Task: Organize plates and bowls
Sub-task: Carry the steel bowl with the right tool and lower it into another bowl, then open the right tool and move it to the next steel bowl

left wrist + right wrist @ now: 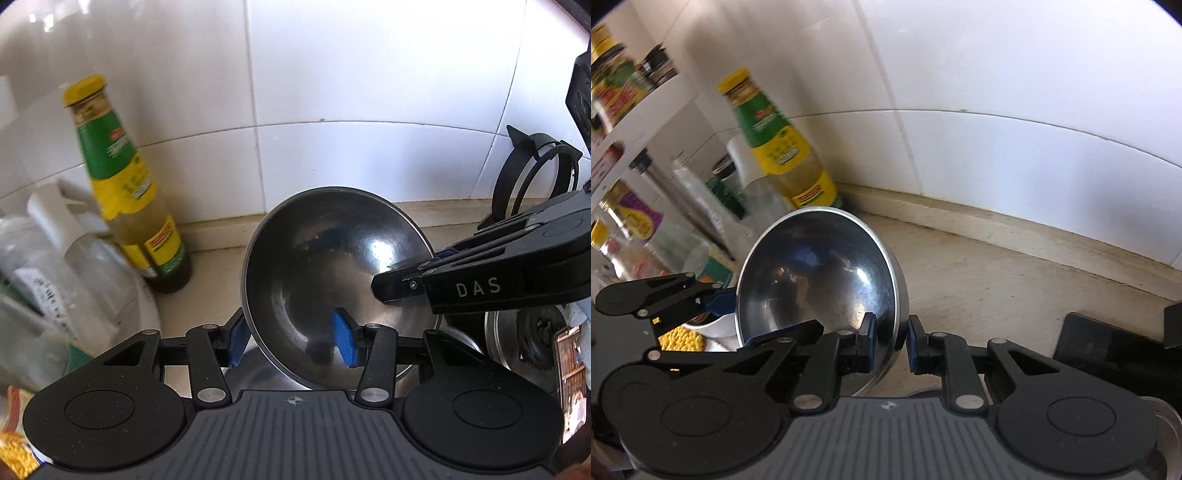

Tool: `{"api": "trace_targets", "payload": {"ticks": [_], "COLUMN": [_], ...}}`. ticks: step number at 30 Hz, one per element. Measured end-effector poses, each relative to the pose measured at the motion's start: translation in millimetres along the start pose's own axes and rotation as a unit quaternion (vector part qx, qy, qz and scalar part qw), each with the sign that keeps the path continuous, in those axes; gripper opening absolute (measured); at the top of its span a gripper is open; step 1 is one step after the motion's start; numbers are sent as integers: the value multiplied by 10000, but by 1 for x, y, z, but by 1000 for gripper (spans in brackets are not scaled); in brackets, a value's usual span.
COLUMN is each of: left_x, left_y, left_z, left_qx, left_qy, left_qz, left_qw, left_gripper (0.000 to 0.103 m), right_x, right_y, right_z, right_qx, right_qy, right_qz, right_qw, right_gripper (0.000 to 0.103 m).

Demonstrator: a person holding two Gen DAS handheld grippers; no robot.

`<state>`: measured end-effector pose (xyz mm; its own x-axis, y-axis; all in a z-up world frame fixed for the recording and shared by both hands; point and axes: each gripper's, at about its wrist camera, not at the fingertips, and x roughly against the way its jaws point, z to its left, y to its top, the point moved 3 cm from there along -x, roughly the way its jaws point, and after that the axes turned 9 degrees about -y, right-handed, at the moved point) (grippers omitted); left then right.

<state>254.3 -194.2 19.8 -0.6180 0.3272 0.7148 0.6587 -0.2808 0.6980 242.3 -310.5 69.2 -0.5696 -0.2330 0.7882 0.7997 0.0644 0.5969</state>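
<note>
Your right gripper [891, 341] fingers pinch the steel bowl [820, 273] rim; the left gripper [291, 338] straddles the opposite rim, barely gripping. Keep the bowl clear of the sauce bottle [125, 184].

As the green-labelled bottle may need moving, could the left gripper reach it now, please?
Probably not yet: the left gripper straddles the rim of the steel bowl held by the right gripper; once it backs off, the bottle looks unobstructed.

Bright daylight washes both fisheye views, glare glinting inside the steel bowl [332, 273] and off the white tiles [997, 92], while the bottle [122, 177] and shelf [631, 129] smear and edges bend.
</note>
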Motion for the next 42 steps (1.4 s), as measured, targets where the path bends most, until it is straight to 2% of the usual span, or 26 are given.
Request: {"api": "trace_targets", "payload": {"ticks": [12,22,35,42], "left_x": [12,-7,-22,-16], "left_y": [-41,-62,-71,-73], "left_z": [16,31,36,40], "left_qx": [103,240,209,213], "left_qy": [51,37,-42,74], "left_qz": [146,435,669,605], "left_qw": [9998,9988,9975,9979], "left_gripper": [59,59,59,62], "right_x": [-13,-34,-44,-43], "right_y": [-24,-38,-41,-38], "right_z": [36,44,44,38], "right_qx": [248,271,436,499], "right_qy": [108,36,-28,-115], "right_qz": [381,650,797,776], "right_qw": [9989,9975,9959,9957], "right_gripper": [39,39,42,45]}}
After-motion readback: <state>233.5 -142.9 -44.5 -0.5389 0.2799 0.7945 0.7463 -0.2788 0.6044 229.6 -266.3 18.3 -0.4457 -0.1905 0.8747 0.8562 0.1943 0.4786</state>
